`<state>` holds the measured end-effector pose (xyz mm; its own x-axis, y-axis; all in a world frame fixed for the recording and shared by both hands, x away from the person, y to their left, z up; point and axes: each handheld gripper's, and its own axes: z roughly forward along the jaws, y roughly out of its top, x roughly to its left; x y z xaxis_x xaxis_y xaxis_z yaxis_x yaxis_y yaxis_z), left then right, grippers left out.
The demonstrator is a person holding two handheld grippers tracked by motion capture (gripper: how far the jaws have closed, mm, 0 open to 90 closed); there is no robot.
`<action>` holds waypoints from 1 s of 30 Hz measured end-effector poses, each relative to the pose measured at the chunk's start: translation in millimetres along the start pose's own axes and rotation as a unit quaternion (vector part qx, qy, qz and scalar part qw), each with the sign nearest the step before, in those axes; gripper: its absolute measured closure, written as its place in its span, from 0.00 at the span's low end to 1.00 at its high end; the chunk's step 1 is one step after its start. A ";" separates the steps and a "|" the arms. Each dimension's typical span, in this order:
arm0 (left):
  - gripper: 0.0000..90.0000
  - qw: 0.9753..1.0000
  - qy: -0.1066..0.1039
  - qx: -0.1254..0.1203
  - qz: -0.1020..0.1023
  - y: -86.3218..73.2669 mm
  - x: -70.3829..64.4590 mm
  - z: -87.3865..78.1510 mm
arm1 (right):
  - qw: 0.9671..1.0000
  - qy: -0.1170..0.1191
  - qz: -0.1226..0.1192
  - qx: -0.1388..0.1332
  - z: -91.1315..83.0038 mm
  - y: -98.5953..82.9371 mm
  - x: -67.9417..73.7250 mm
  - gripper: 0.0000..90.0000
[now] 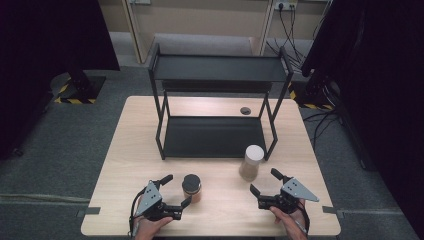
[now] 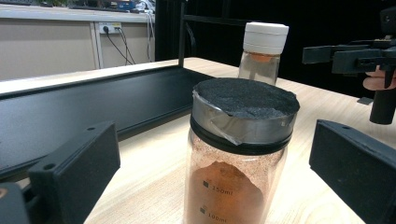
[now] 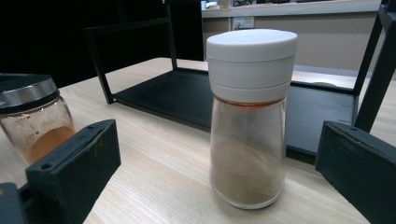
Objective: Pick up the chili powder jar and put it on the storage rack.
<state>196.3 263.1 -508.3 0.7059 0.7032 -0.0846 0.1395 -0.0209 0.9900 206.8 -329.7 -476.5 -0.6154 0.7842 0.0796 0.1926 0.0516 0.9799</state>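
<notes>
Both tools sit on the desk (image 1: 120, 165) in front of the black metal two-level rack (image 1: 215, 135). Left tool (image 1: 177, 192) has its jaws wide apart around the short glass jar with the dark lid (image 1: 191, 187), not touching it yet. Right tool (image 1: 264, 182) is wide apart too, just near the tall glass shaker with the white cap (image 1: 251, 162). I think each should slide in straight, then squeeze the glass gently below the lid. The jar holds orange powder; the shaker holds pale brown powder.
</notes>
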 end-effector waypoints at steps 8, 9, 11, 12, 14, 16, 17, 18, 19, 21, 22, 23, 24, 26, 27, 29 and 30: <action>0.01 1.000 -0.002 0.002 0.002 -0.4 -1.3 0.5 | 1.000 0.003 -0.002 -0.003 -2.3 -0.6 0.5 0.00; 0.01 1.000 -0.002 0.002 0.002 -0.5 -1.3 0.5 | 1.000 0.003 -0.001 -0.004 -2.5 -0.6 0.8 0.00; 0.01 1.000 -0.001 0.003 0.002 -0.6 -1.1 0.6 | 1.000 0.002 -0.001 -0.004 -2.7 -0.8 0.8 0.00; 0.01 1.000 -0.001 0.003 0.002 -0.6 -1.1 0.6 | 1.000 0.002 0.000 -0.005 -2.8 -0.9 0.8 0.00; 0.01 1.000 -0.001 0.002 0.001 -0.9 -1.4 0.4 | 1.000 0.002 0.001 -0.005 -3.0 -1.1 0.9 0.00; 0.01 1.000 0.000 0.002 0.002 -0.9 -1.8 0.4 | 1.000 0.003 0.001 -0.005 -3.0 -1.2 1.1 0.00; 0.01 1.000 -0.001 0.002 0.002 -0.9 -2.6 0.7 | 1.000 0.003 0.000 -0.005 -3.0 -1.1 1.4 0.00; 0.01 1.000 -0.002 0.002 0.003 -0.9 -3.0 1.1 | 1.000 0.002 0.001 -0.005 -3.1 -1.0 1.7 0.00; 0.01 1.000 -0.002 0.002 0.003 -0.9 -3.0 1.1 | 1.000 0.002 0.001 -0.005 -3.2 -1.0 2.0 0.00; 0.01 1.000 -0.002 0.004 0.008 -0.7 -4.5 2.6 | 1.000 0.002 0.001 -0.006 -3.5 -0.9 2.5 0.00; 0.01 1.000 -0.004 0.005 0.009 -0.7 -5.0 3.5 | 1.000 0.002 0.001 -0.006 -3.6 -0.9 2.6 0.00; 0.01 1.000 -0.004 0.006 0.010 -0.5 -5.3 4.2 | 1.000 0.002 0.001 -0.006 -3.6 -0.7 2.7 0.00; 0.01 1.000 -0.004 0.007 0.011 -0.4 -5.8 4.8 | 1.000 0.001 0.000 -0.007 -3.7 -0.6 2.9 0.00; 0.01 1.000 -0.003 0.005 0.010 -0.3 -6.4 5.9 | 1.000 0.000 0.001 -0.008 -4.1 -0.5 3.2 0.00; 0.01 1.000 -0.003 0.005 0.010 0.1 -6.4 6.5 | 1.000 0.000 0.001 -0.009 -4.2 -0.4 3.2 0.00; 0.01 1.000 -0.004 0.005 0.011 0.7 -6.2 7.7 | 1.000 0.000 0.001 -0.009 -4.1 -0.4 3.3 0.00; 0.01 1.000 -0.004 0.006 0.011 0.9 -6.4 8.1 | 1.000 0.001 0.001 -0.009 -3.9 -0.4 3.4 0.00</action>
<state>197.6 252.9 -507.8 0.7147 0.6965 -0.0635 0.1314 -0.0446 0.9903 201.7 -329.4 -475.9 -0.6163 0.7832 0.0824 0.1808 0.0389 0.9827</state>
